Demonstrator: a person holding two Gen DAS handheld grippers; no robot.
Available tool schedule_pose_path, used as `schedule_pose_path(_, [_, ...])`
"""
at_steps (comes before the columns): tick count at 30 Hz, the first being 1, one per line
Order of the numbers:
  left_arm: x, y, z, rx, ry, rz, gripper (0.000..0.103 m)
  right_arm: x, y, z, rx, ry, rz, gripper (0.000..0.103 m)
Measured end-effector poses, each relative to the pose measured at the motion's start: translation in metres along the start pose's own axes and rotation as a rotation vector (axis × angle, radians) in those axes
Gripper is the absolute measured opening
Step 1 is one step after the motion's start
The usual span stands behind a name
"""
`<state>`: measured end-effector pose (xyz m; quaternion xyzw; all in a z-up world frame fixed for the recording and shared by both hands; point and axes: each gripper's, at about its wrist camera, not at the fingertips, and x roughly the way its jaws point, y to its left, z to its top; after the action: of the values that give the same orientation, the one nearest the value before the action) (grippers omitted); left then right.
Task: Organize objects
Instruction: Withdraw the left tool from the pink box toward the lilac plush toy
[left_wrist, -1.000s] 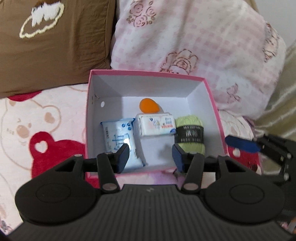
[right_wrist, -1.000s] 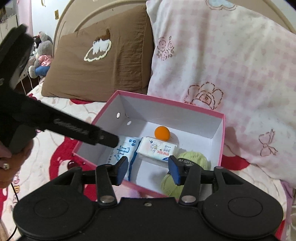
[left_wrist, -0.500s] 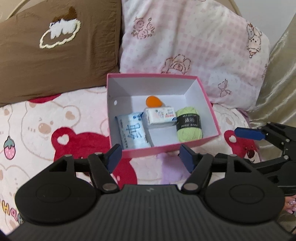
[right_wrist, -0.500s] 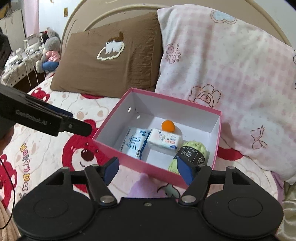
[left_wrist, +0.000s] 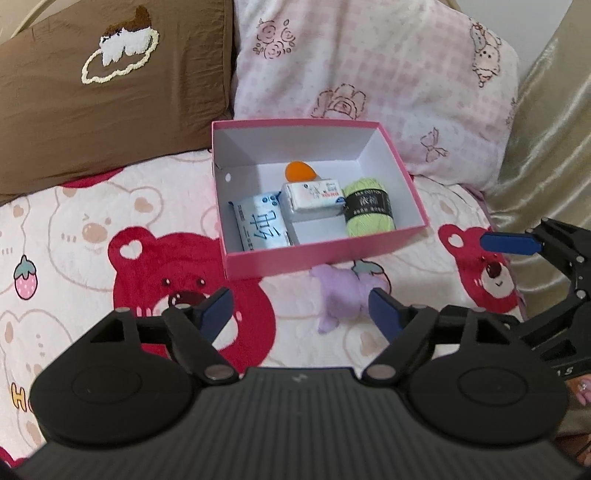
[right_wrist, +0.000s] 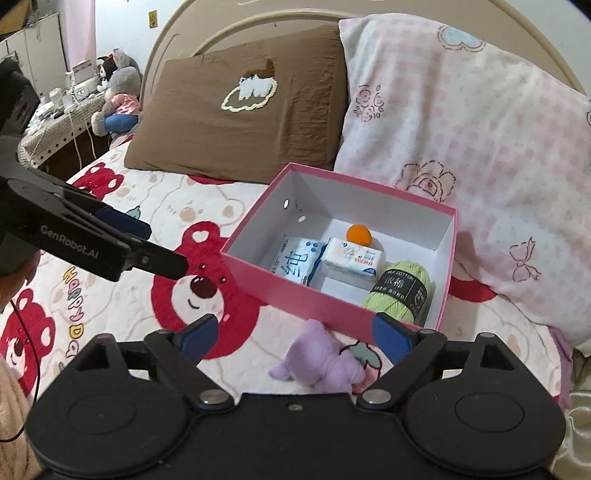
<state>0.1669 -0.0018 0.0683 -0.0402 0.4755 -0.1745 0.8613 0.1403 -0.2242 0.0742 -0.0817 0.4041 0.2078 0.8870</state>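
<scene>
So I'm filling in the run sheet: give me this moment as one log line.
pink box: holds yarn, soap, tissue pack, orange ball | left gripper: opening, empty | right gripper: opening, empty

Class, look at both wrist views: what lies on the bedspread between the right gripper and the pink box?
A small purple plush toy lies between the opening right gripper and the pink box; both wrist views show it.

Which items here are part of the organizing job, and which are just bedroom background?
Job: pink box, tissue pack, soap bar, green yarn, orange ball, purple plush.
Background: brown pillow, pink pillow, bear blanket.
</scene>
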Motion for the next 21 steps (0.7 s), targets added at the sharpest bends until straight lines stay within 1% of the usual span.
schedule_pose_path(2, [-0.004, -0.002, -0.004, 0.011, 0.002, 0.003, 0.085, -0.006, 0.003, -0.003, -0.009, -0.007, -0.001, 0.094])
schedule_pose_path(4, [-0.007, -0.005, -0.01, 0.044, 0.01, 0.005, 0.087, -0.012, 0.007, -0.006, -0.015, -0.011, -0.005, 0.097])
schedule_pose_path(5, [-0.008, -0.006, -0.013, 0.06, 0.013, 0.002, 0.087, -0.014, 0.008, -0.008, -0.016, -0.009, -0.005, 0.099])
schedule_pose_path(8, [-0.009, -0.009, -0.022, 0.077, 0.02, -0.008, 0.088, -0.017, 0.011, -0.015, -0.028, 0.001, 0.01, 0.099])
schedule_pose_path(15, [-0.004, -0.015, -0.042, 0.096, 0.053, -0.032, 0.092, -0.02, 0.014, -0.035, -0.014, 0.026, 0.019, 0.099])
schedule_pose_path(19, [0.004, -0.015, -0.051, 0.079, 0.073, -0.042, 0.094, -0.022, 0.014, -0.046, -0.005, 0.029, 0.028, 0.099])
schedule_pose_path(21, [0.009, -0.014, -0.055, 0.072, 0.083, -0.069, 0.094, -0.021, 0.013, -0.051, 0.005, 0.028, 0.051, 0.099])
